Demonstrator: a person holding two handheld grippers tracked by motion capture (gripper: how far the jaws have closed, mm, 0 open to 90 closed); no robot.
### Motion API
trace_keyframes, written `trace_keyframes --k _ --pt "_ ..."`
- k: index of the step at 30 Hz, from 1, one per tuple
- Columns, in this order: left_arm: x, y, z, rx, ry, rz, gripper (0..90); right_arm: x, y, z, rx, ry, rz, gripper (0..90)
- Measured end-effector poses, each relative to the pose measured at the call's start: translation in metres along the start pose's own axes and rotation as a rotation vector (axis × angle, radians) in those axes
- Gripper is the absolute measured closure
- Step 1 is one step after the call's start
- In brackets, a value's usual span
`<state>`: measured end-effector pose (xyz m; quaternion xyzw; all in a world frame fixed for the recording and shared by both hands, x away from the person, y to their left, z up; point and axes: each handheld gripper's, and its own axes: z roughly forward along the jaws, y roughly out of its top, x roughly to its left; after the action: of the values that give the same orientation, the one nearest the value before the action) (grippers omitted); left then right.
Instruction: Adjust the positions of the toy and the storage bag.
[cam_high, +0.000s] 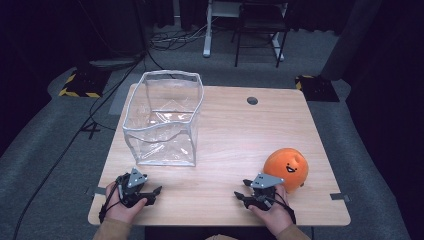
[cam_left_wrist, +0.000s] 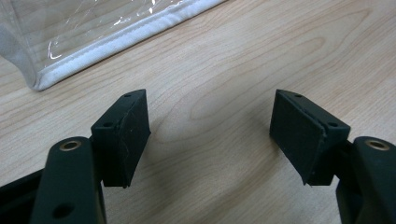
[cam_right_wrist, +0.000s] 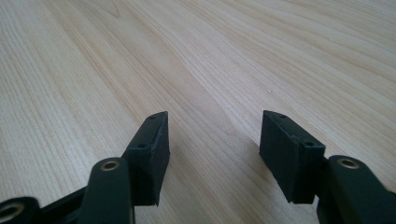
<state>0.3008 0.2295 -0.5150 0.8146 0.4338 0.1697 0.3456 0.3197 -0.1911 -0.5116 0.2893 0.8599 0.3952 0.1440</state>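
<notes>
A clear plastic bag (cam_high: 162, 117) with white trim stands open-topped on the left half of the wooden table (cam_high: 235, 135). An orange round plush toy (cam_high: 286, 169) with a smiling face sits near the front right. My left gripper (cam_high: 152, 192) rests at the front left edge, just in front of the bag, open with nothing between its jaws. In the left gripper view the left gripper (cam_left_wrist: 210, 100) points at bare wood, with the bag's bottom corner (cam_left_wrist: 93, 37) ahead on the left. My right gripper (cam_high: 241, 190) lies just left of the plush, open; in the right gripper view the right gripper (cam_right_wrist: 212, 116) faces bare wood.
A round cable hole (cam_high: 252, 100) sits near the table's far edge. Behind the table stand a dark chair frame (cam_high: 260, 30) and a white desk leg (cam_high: 207, 30). Cables (cam_high: 100, 100) trail over the grey floor at the left.
</notes>
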Motion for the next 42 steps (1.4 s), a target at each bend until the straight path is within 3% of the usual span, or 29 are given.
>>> trace_keyframes --k 21,30,42 --pt "0.0012 0.0007 0.0007 0.002 -0.011 0.006 28.0 0.0005 0.0001 0.0 0.0 -0.004 0.004 43.2" --pt "0.0 0.001 0.001 0.0 0.007 0.006 27.1 0.0026 -0.0003 -0.001 -0.006 0.014 -0.012 53.4" --pt "0.0011 0.0032 0.0022 0.002 0.002 -0.012 29.6 0.0037 -0.0002 -0.001 -0.007 0.014 0.002 52.1"
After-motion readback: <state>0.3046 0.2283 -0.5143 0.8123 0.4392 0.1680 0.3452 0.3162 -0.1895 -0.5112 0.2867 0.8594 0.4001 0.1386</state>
